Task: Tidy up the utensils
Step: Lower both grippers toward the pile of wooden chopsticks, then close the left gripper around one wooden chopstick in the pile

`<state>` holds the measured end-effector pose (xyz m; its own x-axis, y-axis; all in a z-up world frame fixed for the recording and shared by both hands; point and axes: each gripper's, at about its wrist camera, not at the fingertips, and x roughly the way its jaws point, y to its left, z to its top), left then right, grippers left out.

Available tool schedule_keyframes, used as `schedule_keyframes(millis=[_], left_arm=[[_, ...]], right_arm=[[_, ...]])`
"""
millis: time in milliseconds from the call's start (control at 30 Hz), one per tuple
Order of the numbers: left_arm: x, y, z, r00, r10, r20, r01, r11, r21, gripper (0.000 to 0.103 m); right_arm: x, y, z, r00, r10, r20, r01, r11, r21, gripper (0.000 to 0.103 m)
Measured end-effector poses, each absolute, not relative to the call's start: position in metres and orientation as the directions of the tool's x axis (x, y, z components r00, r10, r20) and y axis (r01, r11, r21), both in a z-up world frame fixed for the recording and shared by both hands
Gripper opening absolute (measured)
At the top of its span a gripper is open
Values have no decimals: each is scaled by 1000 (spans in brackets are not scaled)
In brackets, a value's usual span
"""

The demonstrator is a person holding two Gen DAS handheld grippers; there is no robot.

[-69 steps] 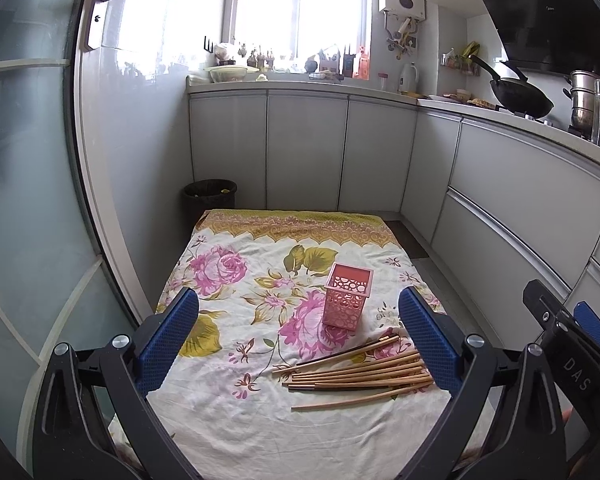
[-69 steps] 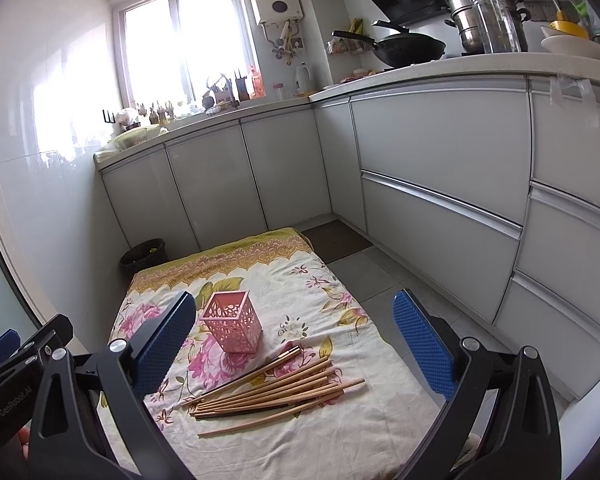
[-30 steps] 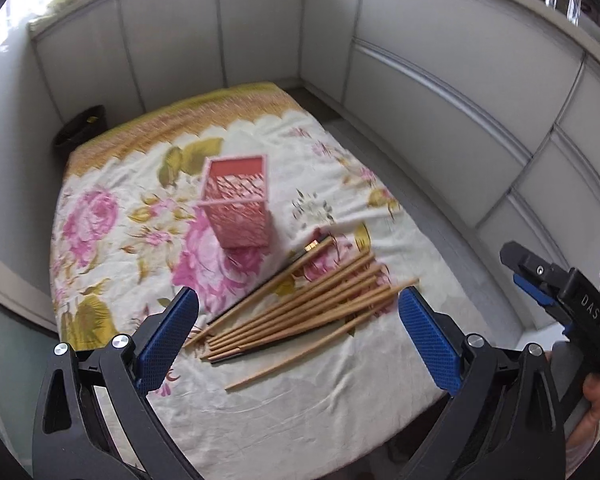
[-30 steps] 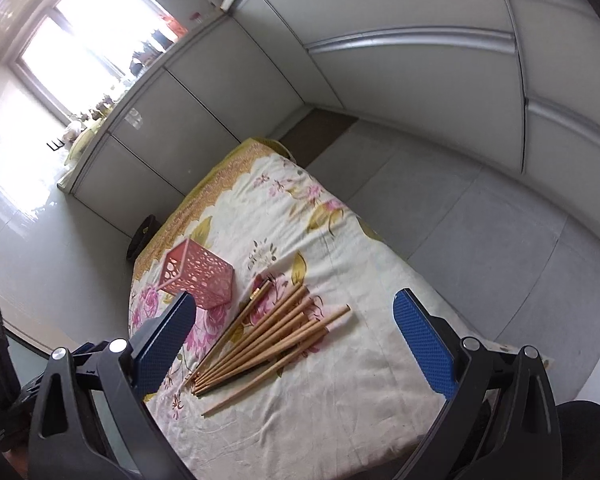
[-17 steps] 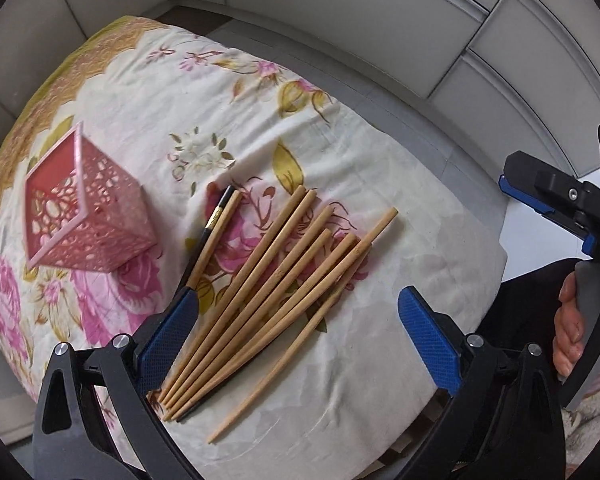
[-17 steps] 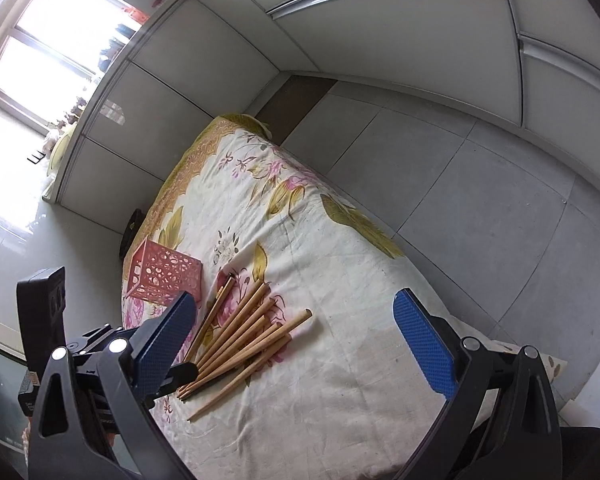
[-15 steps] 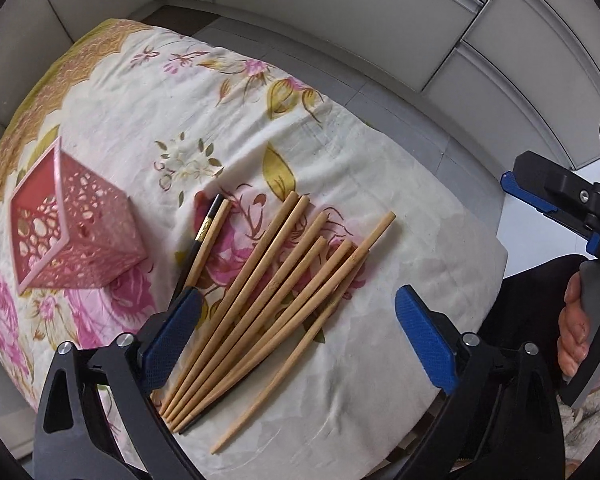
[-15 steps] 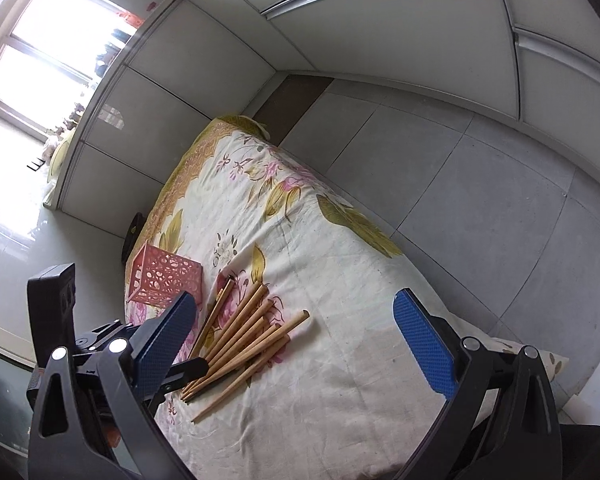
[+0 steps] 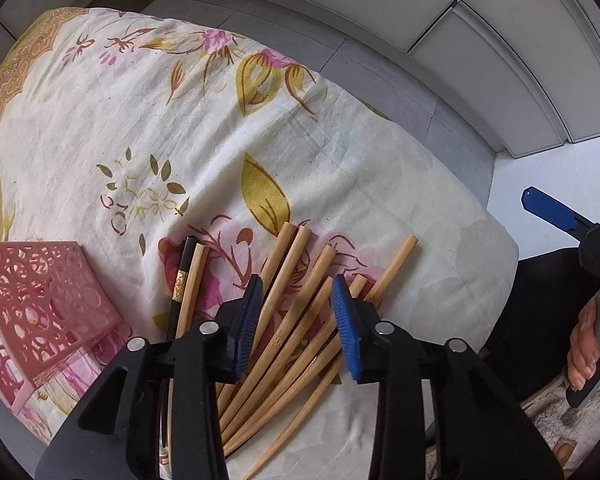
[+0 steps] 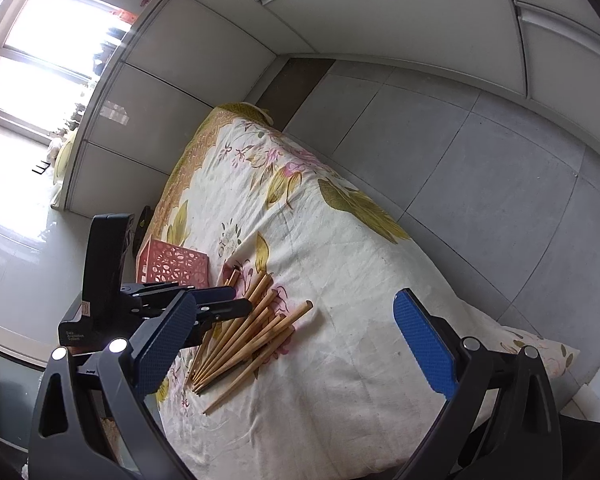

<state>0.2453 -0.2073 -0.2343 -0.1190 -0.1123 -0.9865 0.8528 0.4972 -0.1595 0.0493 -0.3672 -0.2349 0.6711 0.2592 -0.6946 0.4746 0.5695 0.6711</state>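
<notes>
1. Wooden chopsticks (image 9: pixel 292 320) are lying in a loose fan on the floral cloth (image 9: pixel 180 100), thick ends pointing away from me, thin ends bunching toward me.
2. One dark chopstick (image 9: pixel 178 288) with a gold band is lying at the left edge of the fan, beside a wooden one.
3. Pink lattice holder (image 9: pixel 40 304) is sitting on the cloth just left of the pile, apart from the sticks; in the right wrist view it (image 10: pixel 172 264) is sitting beyond the pile.
4. My left gripper (image 9: pixel 296 320) is hovering low over the middle of the fan, blue pads partly closed with a gap between them, several sticks showing in the gap. I cannot tell whether the pads are touching any stick.
5. From the right wrist view the left gripper (image 10: pixel 230 300) is sitting right over the near-left part of the pile.
6. My right gripper (image 10: pixel 296 344) is standing wide apart, holding nothing, well back from the pile.
7. Cloth is covering a low bench; grey floor tiles (image 10: pixel 460 160) and white cabinet fronts (image 10: pixel 380 8) are lying beyond it.
</notes>
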Motion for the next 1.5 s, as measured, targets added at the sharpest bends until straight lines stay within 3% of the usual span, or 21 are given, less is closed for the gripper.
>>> schedule_keyframes(millis=[100,700,767,933,1067,1167,1367,1500], left_arm=[[255,-210,-240,-117,-96,-989,858,492,-149,25],[290,-196,-245,-108,-12,-994,899,425,-103,24],[294,-197,-245,-115,-21,-993,886,450,-112,19],[293,-177,-229,-92,-74,-993,841,528,-117,19],[303,-138,-226,-188,-200,-962,624,732,-274,21],[303,-112,-223,-268,-328,-906,474,773,-421,21],[290,-117,-190,-137,-257,-957,627,725,-285,21],[286,-132,-181,-136,-234,-963,692,673,-262,21]], right_arm=[[52,-366,-237,665,265,-698,476,569,670,96],[59,-364,-247,636,286,-717,491,567,662,96],[59,-364,-249,633,293,-717,494,560,665,96],[60,-363,-255,621,301,-724,511,546,665,96],[58,-361,-254,620,290,-729,514,552,656,96],[57,-362,-252,621,272,-735,516,565,645,96],[57,-358,-252,616,275,-738,511,574,640,96],[57,-359,-251,618,272,-738,510,575,640,96]])
